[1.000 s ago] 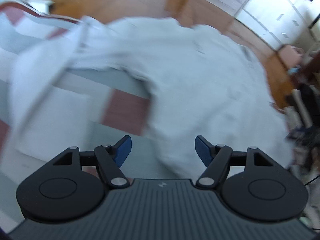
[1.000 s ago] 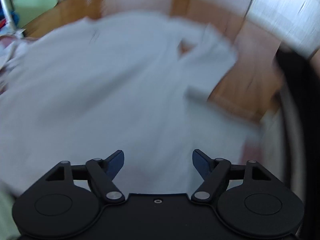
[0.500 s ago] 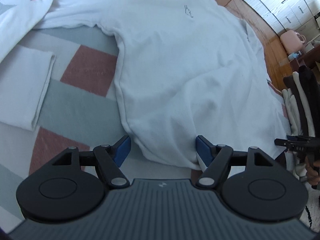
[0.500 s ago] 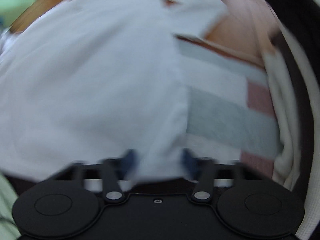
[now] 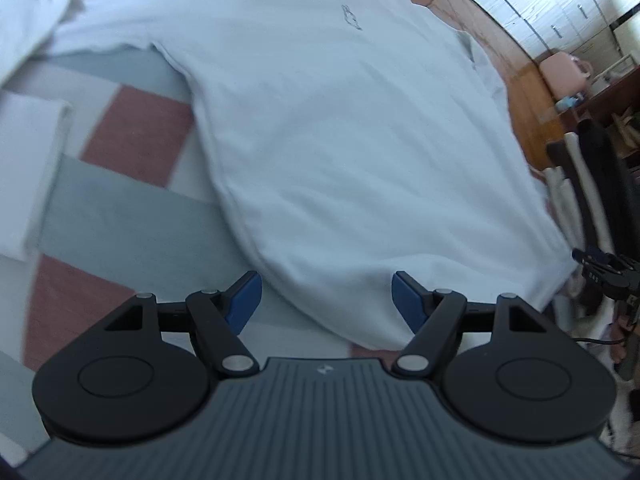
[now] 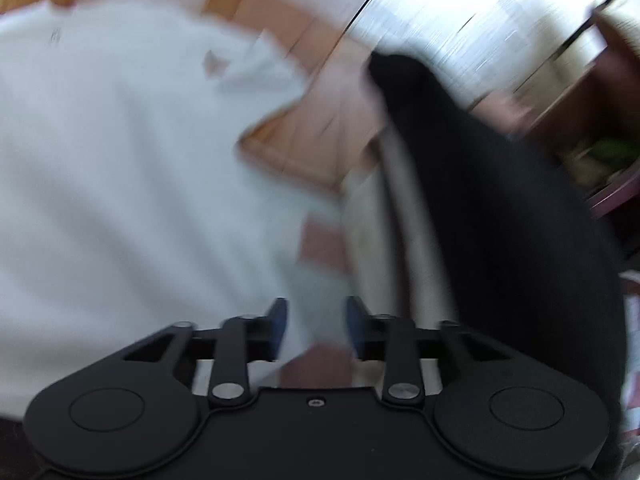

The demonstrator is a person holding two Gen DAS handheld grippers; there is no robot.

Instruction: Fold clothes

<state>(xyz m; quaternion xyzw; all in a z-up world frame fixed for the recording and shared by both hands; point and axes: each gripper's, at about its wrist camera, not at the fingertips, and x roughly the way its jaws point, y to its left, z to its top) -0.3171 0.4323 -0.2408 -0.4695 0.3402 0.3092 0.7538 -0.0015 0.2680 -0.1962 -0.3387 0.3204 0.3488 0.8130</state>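
Lying flat ahead of both tongs, the white shirt (image 5: 340,140) has its hem between the released left tongs (image 5: 326,300), while the right tongs (image 6: 316,328) pinch its corner.

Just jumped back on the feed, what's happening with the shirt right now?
A person with a gripper in each hand is working on a white T-shirt spread flat on a patchwork bedspread. The left gripper is open at the shirt's near hem, holding nothing. The right gripper sits at the hem's other corner with cloth between its fingers, but motion blur hides whether it grips. No fold is made yet.
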